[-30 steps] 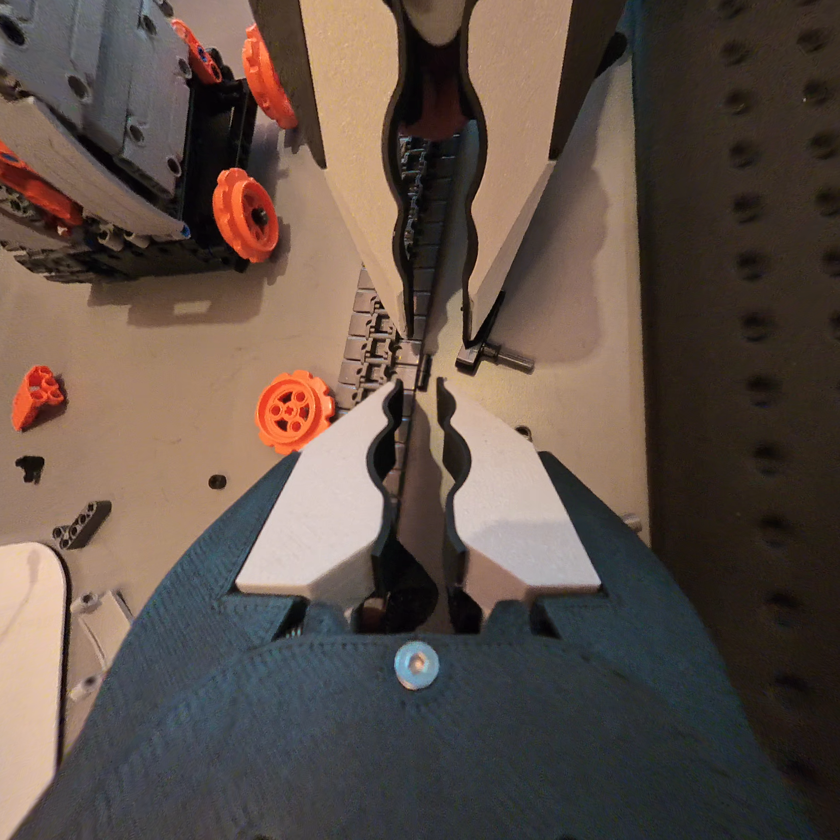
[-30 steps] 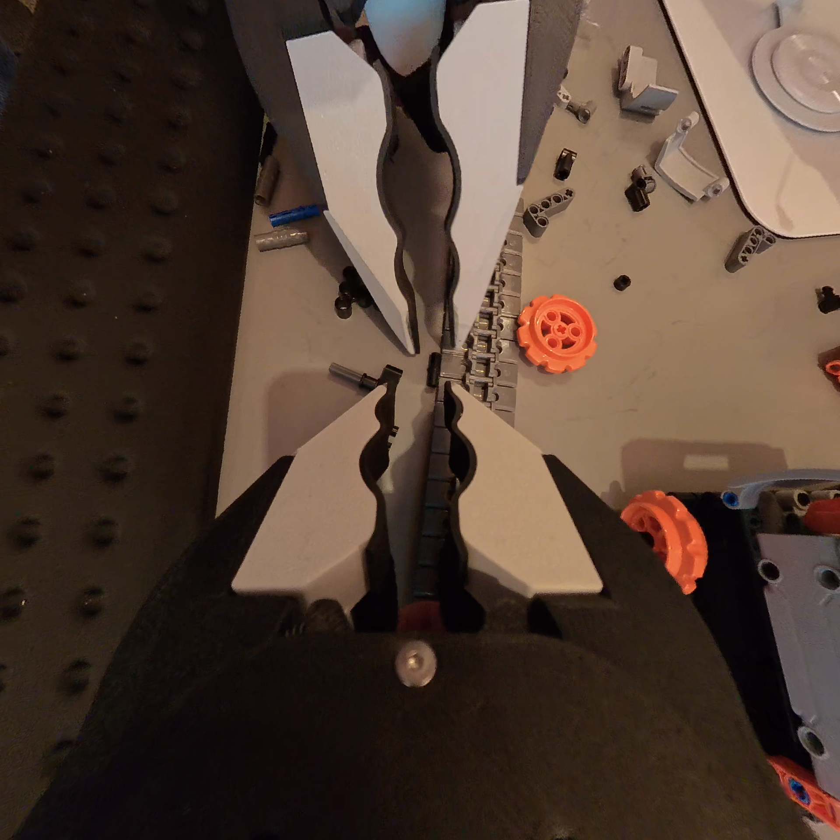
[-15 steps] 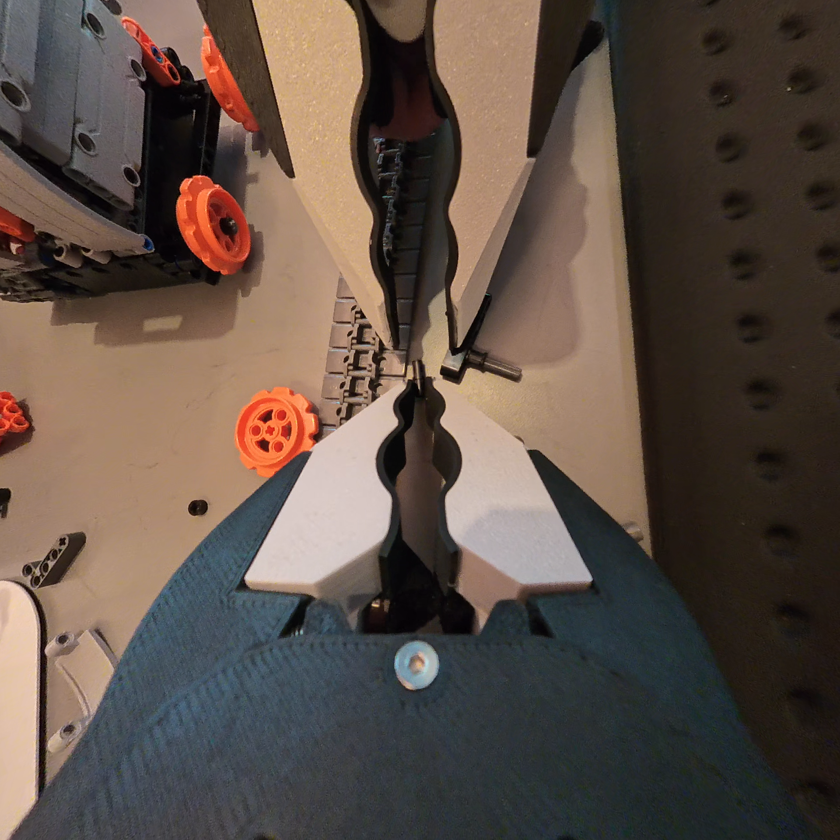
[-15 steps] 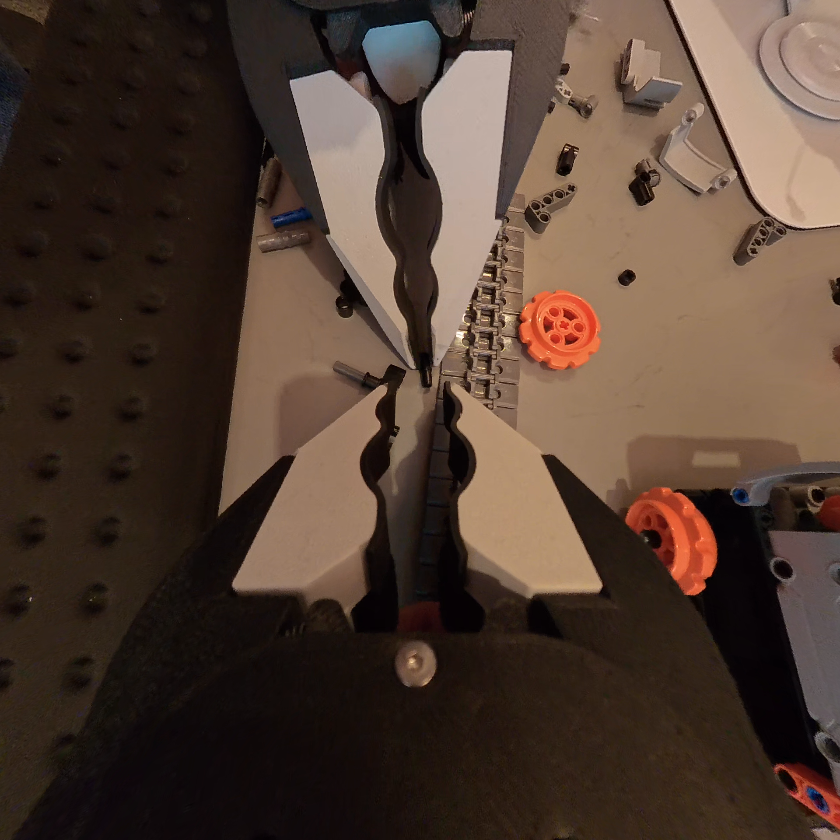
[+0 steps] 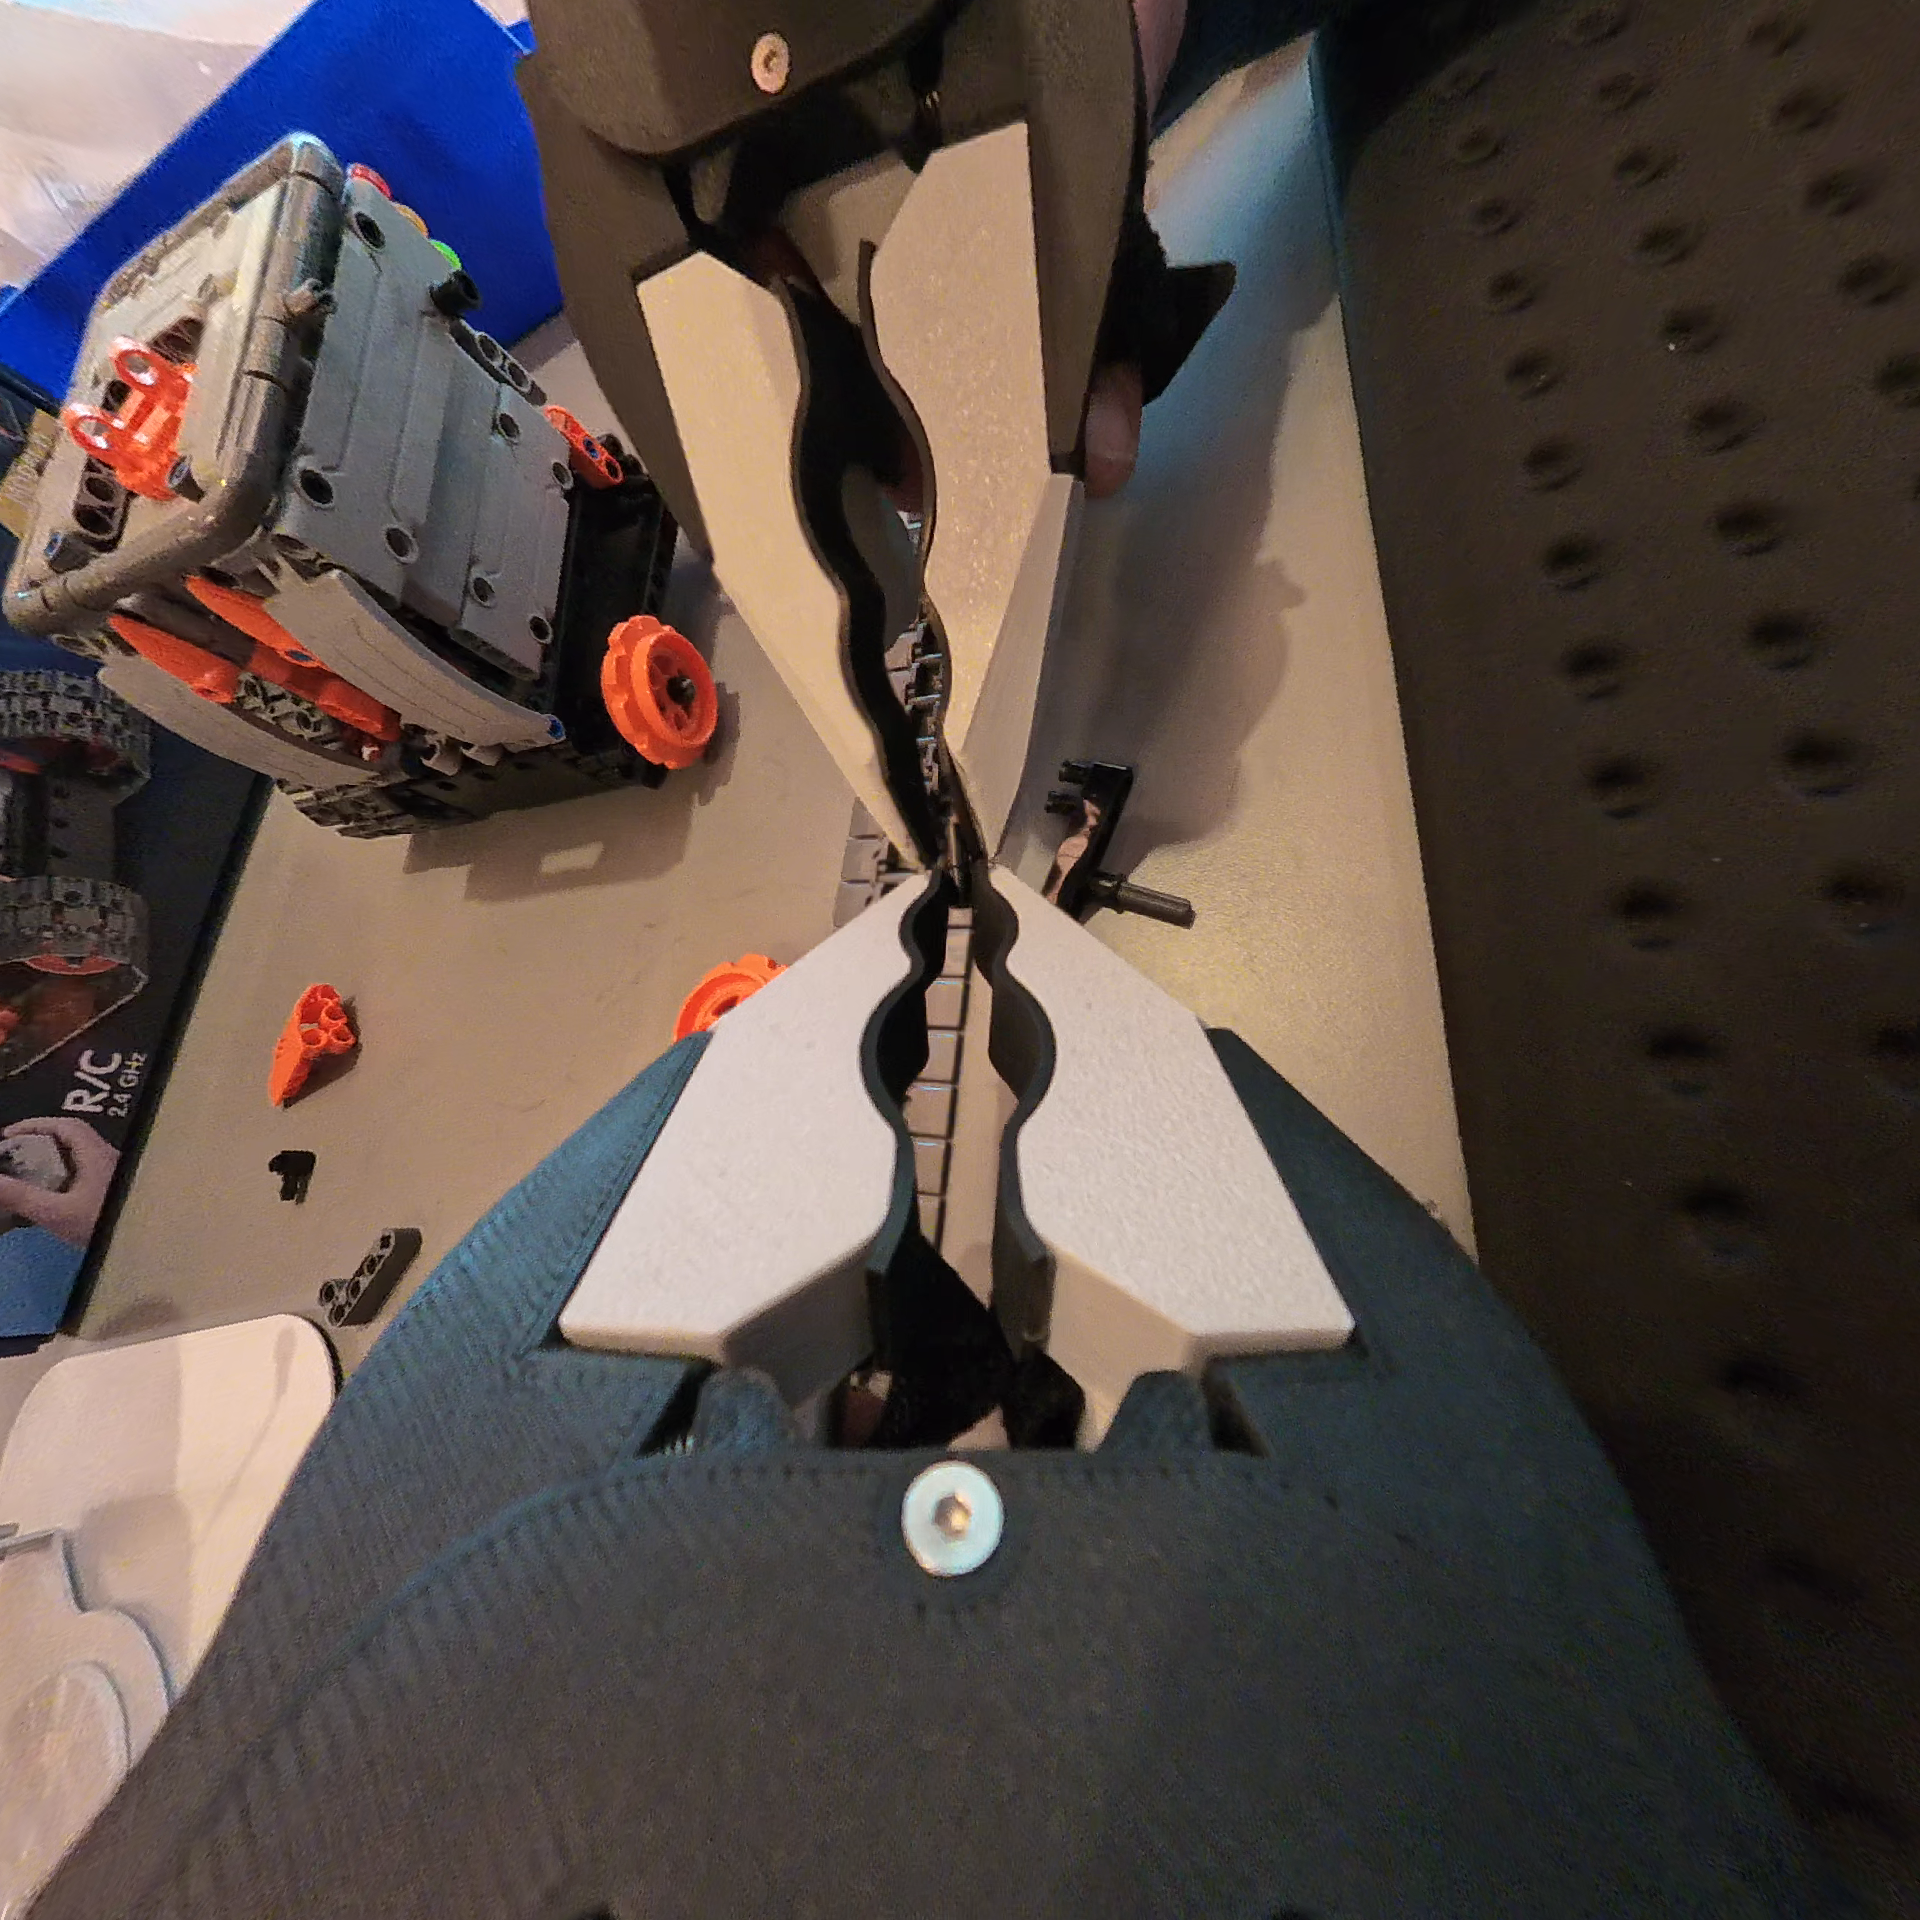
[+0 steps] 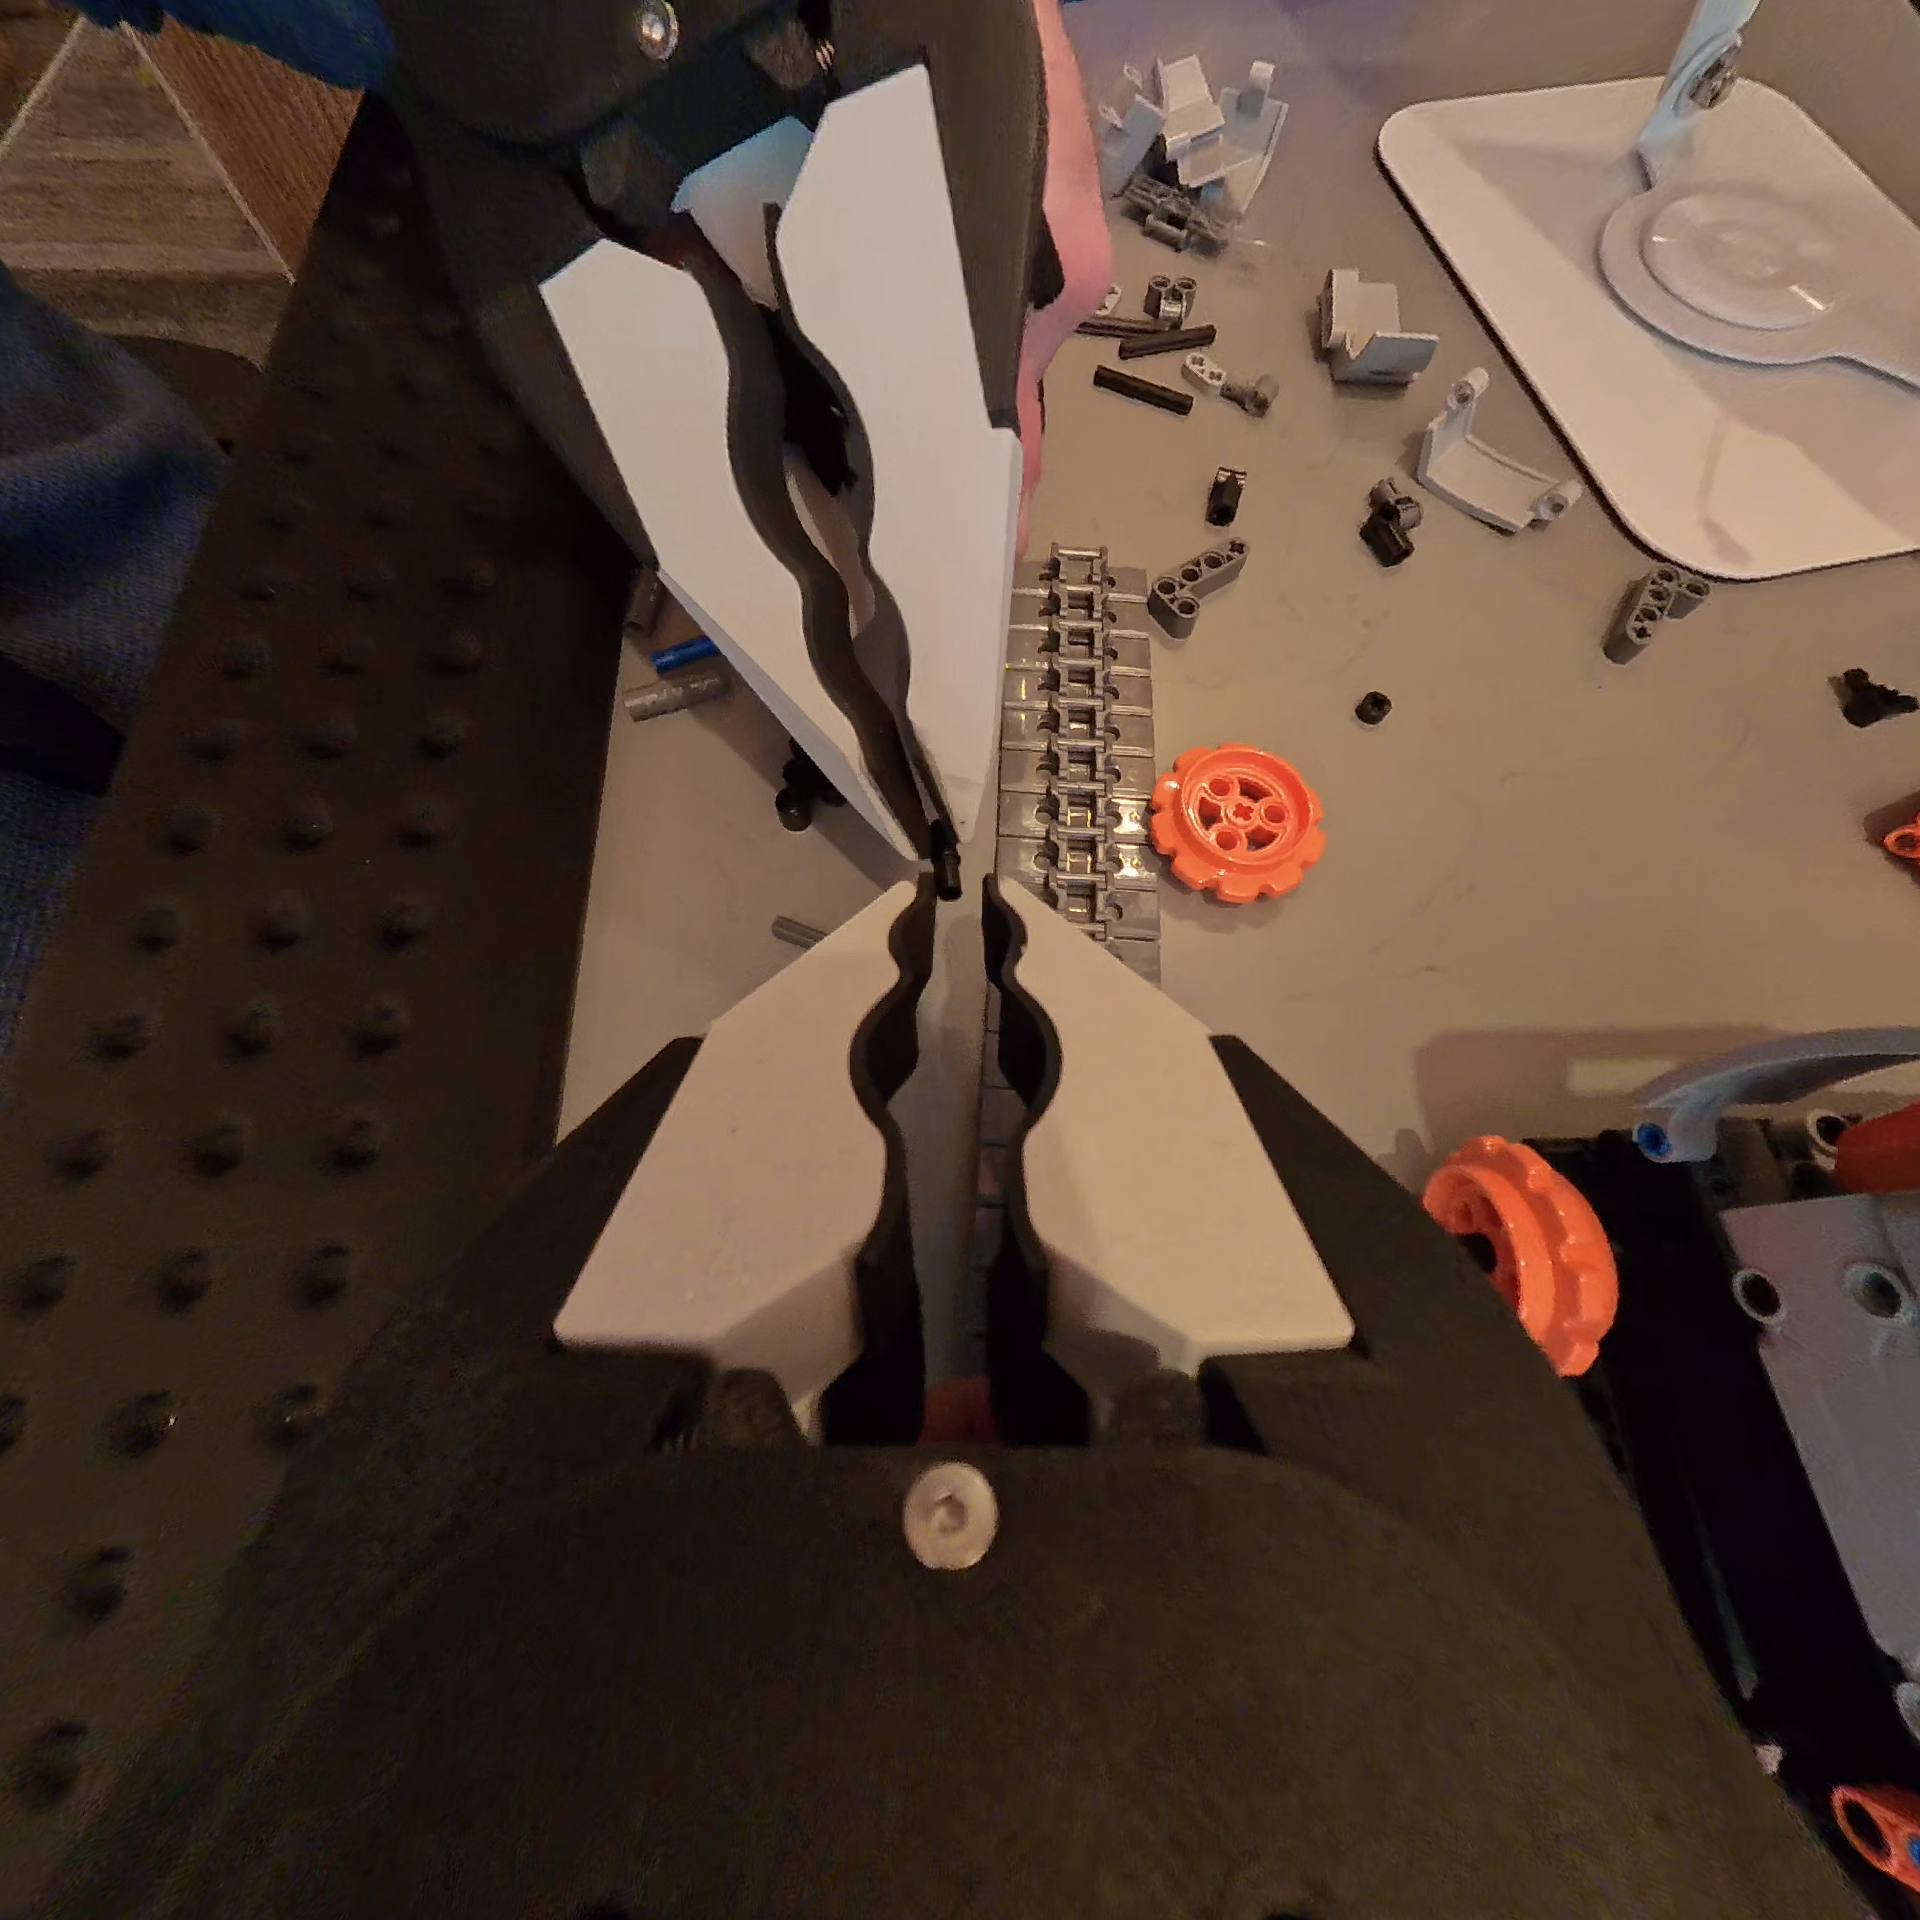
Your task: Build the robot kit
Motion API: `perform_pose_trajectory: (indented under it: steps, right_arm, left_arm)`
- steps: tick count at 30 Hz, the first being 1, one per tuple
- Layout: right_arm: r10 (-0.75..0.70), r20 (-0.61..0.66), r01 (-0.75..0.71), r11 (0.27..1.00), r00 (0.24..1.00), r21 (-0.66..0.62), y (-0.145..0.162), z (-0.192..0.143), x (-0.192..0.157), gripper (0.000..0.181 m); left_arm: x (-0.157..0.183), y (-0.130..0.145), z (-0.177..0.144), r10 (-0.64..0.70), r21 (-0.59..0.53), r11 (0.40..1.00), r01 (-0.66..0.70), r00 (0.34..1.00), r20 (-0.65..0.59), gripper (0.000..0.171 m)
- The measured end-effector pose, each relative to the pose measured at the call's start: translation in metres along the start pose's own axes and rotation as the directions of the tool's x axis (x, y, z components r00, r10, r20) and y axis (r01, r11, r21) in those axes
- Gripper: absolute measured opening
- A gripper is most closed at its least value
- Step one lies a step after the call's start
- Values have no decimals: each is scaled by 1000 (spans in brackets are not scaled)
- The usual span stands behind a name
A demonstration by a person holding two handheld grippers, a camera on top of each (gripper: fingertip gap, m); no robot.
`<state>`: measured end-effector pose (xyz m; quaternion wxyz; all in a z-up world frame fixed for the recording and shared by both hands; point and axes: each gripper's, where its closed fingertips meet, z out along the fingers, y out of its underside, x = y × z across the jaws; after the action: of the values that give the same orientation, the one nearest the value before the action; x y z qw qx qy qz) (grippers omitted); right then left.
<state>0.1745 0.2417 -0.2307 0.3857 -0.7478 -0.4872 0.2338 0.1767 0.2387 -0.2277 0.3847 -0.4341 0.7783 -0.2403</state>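
Grey counter, half-built grey and orange tracked model at upper left of left wrist view. Left claw and right claw met tip to tip at frame centre, each closed to a thin slit on a grey track strip standing on edge; one strip or two, could not tell. A second track length lay flat just right of the tips, orange toothed wheel beside it.

Tight spot: the two claws meet tip to tip over the grey linked track strip. The dark studded mat borders one side. On the other, the orange toothed wheel, the grey-and-orange brick vehicle and scattered small pieces crowd the grey bench.
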Motion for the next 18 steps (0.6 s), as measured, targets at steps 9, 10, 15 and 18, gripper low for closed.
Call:
perform_pose_trajectory:
  steps: [9, 10, 15, 18]
  right_arm:
    - [-44, -26, 46, 998, 999, 48, -10, -3, 0, 2]
    - [-46, -34, 47, 997, 998, 59, -12, -3, 0, 2]
    - [-21, -33, 25, 993, 999, 116, -22, -7, 1, 2]
    - [-9, -29, 13, 988, 1000, 151, -29, -10, -2, 3]
  left_arm:
    - [-4, -3, -5, -73, 42, 996, 73, 997, -5, 4]
    - [-6, -4, -7, -86, 51, 995, 86, 996, 1, 3]
    - [-9, -9, -16, -155, 116, 981, 154, 988, -2, 3]
    - [-10, -14, -21, -197, 167, 966, 197, 980, -16, 3]
